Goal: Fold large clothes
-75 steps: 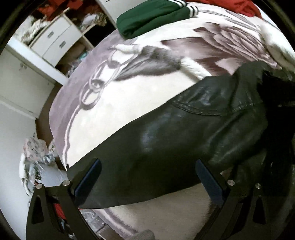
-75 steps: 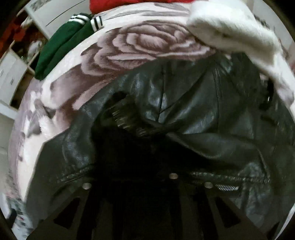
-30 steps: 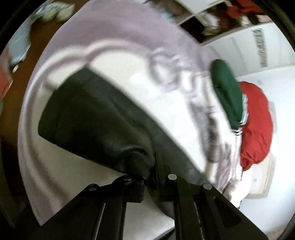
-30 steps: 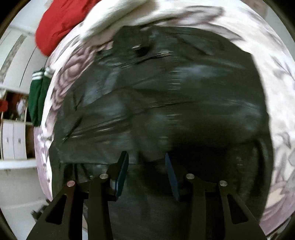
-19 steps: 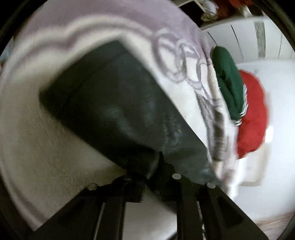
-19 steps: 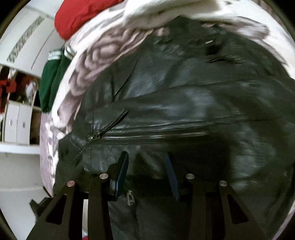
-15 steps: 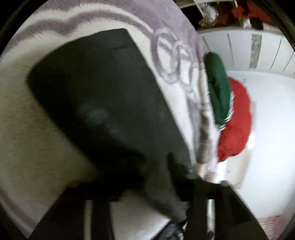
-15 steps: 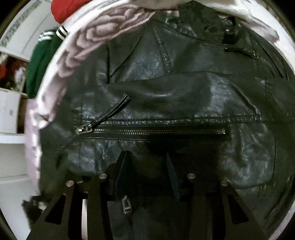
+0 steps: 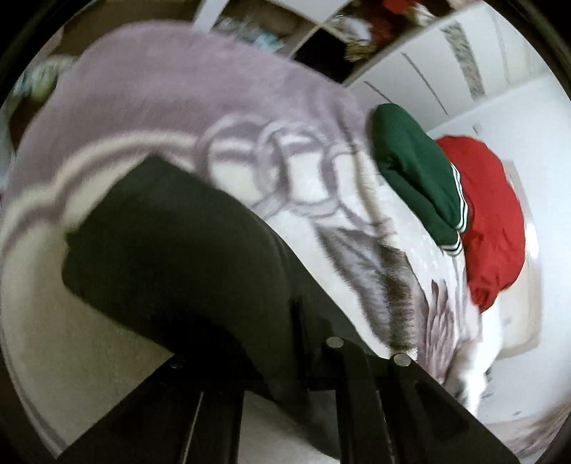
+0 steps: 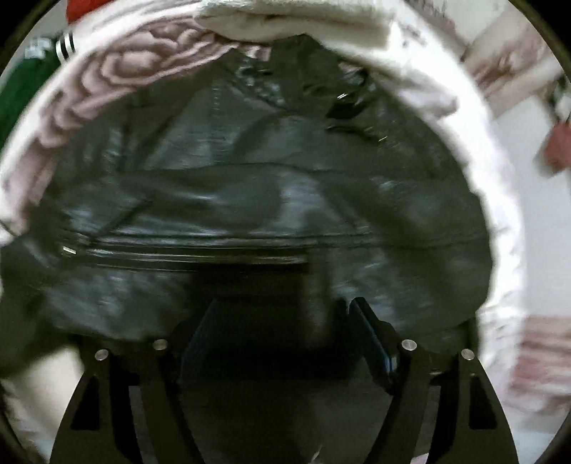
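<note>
Right, notes on the fold:

Garment: black leather jacket (image 10: 271, 200) lay spread on the bed blanket (image 9: 185, 103), body filling most of the R wrist view, zip running across near the R gripper.

Sleeve: dark sleeve (image 9: 171, 257) stretched over the pale part of the blanket toward its near-left edge, cuff end squared off, other end running into the L gripper.

L gripper (image 9: 303, 342): jaws clenched tight on the sleeve's inner end; leather bunched right at the tips. It had briefly let go and re-clamped, so prob. a re-grip.

R gripper (image 10: 285, 342): jaws wide, just been opening; jacket hem below and between the pads, but pads didn't press it — released, holding nothing.

Others: green garment (image 9: 417, 175) and red garment (image 9: 489, 221) sat stacked at the far-right edge of the bed; white fluffy garment (image 10: 292, 18) lay along the far edge, touching the jacket's collar end. All clear of the fold path, I'd judge.

Step, my read: bringing the sleeve in across the body.

How to do it well:
- keep L grip firm; leather is heavy, slick, likely to slide out.
- lift enough that the cuff clears the fuzzy blanket, no dragging.
- lay sleeve flat along the body, no twist.
- R should pin the body near the zip so the jacket doesn't shift w/ the pull.
- blur was heavy in both views; slower moves would help placement.
</note>
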Demonstrator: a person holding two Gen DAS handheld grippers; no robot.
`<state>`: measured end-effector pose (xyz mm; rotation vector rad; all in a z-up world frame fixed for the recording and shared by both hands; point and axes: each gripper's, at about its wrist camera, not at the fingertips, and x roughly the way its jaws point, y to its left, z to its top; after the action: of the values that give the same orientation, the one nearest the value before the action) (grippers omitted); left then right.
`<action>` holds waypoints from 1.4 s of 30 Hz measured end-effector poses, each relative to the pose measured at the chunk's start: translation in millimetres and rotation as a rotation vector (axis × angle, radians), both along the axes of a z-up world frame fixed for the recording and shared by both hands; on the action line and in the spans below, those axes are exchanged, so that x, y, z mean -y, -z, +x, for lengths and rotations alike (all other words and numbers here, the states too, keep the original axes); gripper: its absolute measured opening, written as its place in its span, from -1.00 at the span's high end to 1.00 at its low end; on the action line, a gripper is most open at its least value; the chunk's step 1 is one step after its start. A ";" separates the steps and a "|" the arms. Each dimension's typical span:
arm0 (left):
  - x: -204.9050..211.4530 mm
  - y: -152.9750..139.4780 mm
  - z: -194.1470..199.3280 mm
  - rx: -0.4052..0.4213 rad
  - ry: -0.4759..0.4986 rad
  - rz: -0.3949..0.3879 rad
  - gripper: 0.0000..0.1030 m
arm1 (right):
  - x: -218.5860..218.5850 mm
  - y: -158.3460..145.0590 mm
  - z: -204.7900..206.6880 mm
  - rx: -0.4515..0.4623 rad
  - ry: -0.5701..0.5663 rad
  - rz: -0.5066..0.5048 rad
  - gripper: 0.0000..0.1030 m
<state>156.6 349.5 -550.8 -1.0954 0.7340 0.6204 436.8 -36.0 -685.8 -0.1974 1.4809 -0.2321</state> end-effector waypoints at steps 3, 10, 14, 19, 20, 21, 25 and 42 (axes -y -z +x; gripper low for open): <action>13.5 -28.1 16.0 -0.016 0.071 0.132 0.89 | 7.0 3.8 -1.1 0.004 -0.029 -0.046 -0.49; 86.1 -93.9 72.7 -0.048 0.331 0.426 0.92 | 30.6 9.1 -3.4 0.006 0.005 0.030 -0.50; 156.9 -124.8 106.5 -0.013 0.519 0.551 0.93 | 61.5 1.2 -1.3 0.016 0.069 0.173 -0.50; 269.9 -146.6 135.3 0.052 0.761 0.599 0.93 | 130.0 -16.7 -7.4 0.046 0.182 0.283 -0.50; 303.1 -146.2 142.1 0.070 0.826 0.585 0.93 | 149.4 -19.4 -11.0 0.048 0.214 0.299 -0.50; 325.7 -146.2 148.5 0.083 0.866 0.575 0.93 | 167.5 -20.6 -14.2 0.049 0.240 0.312 -0.50; 440.2 -133.7 163.0 0.111 1.099 0.529 0.92 | 248.8 -21.7 -35.4 0.050 0.346 0.323 -0.50; 526.0 -84.8 133.2 -0.151 1.326 0.455 -0.63 | 399.2 -12.4 -93.1 0.071 0.625 0.624 -0.50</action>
<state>289.8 -176.5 -465.9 -0.0028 1.1760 -0.2849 343.7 -435.2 -673.4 0.7773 1.4418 -0.2593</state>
